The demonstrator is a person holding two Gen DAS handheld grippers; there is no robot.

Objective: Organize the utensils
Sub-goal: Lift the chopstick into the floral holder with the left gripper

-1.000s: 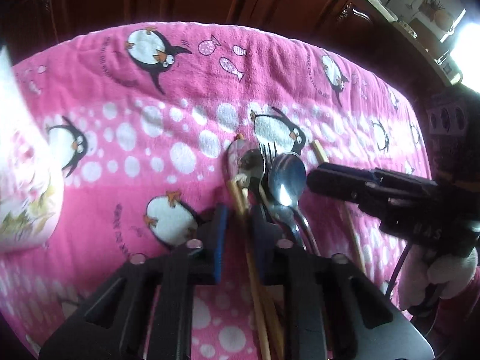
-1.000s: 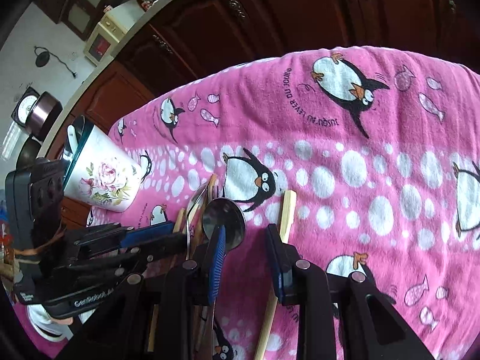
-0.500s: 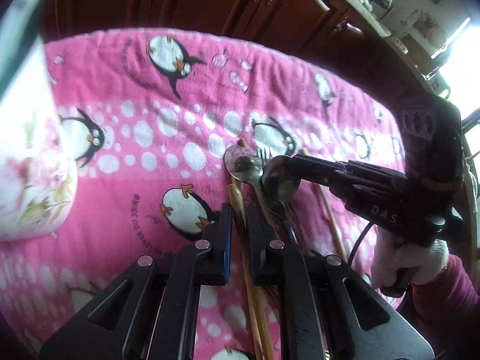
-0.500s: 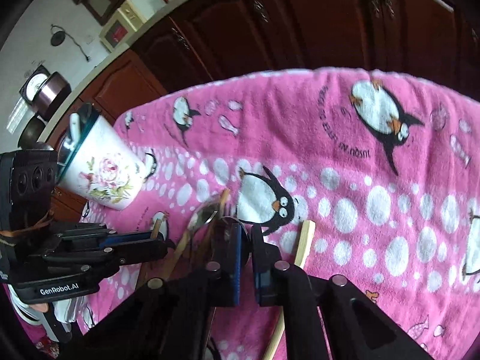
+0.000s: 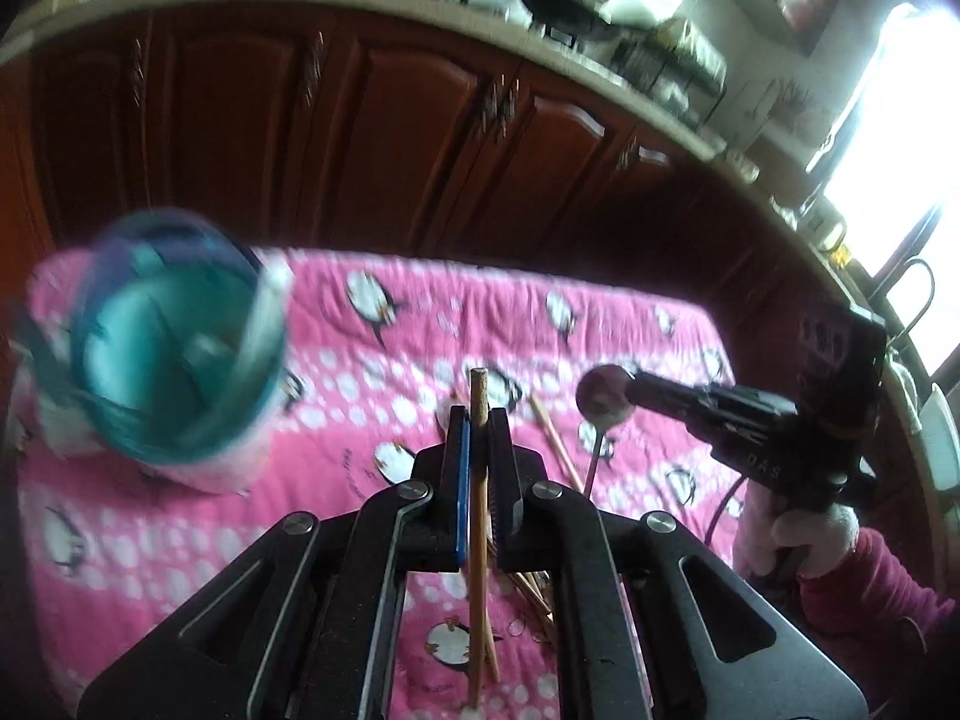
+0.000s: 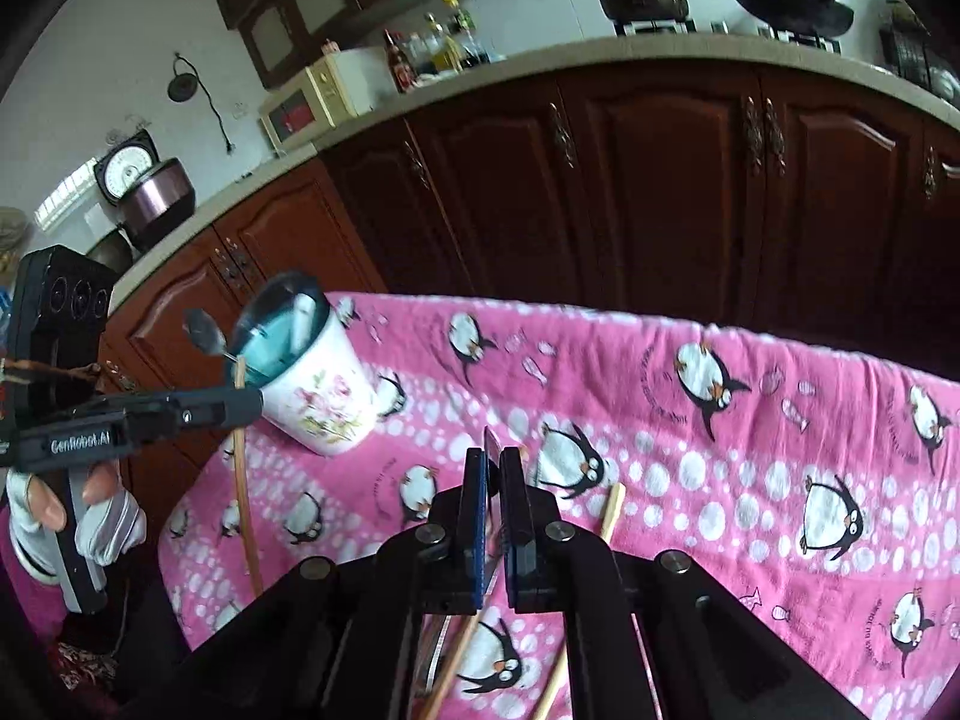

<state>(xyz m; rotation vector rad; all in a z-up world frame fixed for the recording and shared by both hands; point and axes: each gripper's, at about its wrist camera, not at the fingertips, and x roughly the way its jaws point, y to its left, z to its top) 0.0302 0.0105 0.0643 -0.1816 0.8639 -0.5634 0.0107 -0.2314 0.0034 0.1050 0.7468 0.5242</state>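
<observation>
Wooden and slim, the chopstick (image 5: 478,480) sits pinched upright between the closed jaws of my left gripper (image 5: 478,420), its blunt tip poking out past the pads. My right gripper (image 6: 493,468) is clamped just as tight on a metal spoon (image 5: 602,401); from the left wrist view the bowl shows at about three o'clock of my chopstick, lifted off the pink penguin towel (image 6: 750,468).

The floral cup (image 6: 315,390) with its teal inside stands at roughly ten o'clock from my left jaws, near the towel's left edge, and something white already leans in it. That, I judge, is where both pieces go.

To do this well I would carry the chopstick over the rim first, keep it near vertical, lower it until the bottom end is inside the wall, and only then ease off the pinch. The right hand should wait at three o'clock so the tools don't cross over the mouth. More chopsticks (image 6: 606,516) lie on the towel at six o'clock, not yet collected. The cup looks blurred in the left view, so its exact rim position is uncertain.
</observation>
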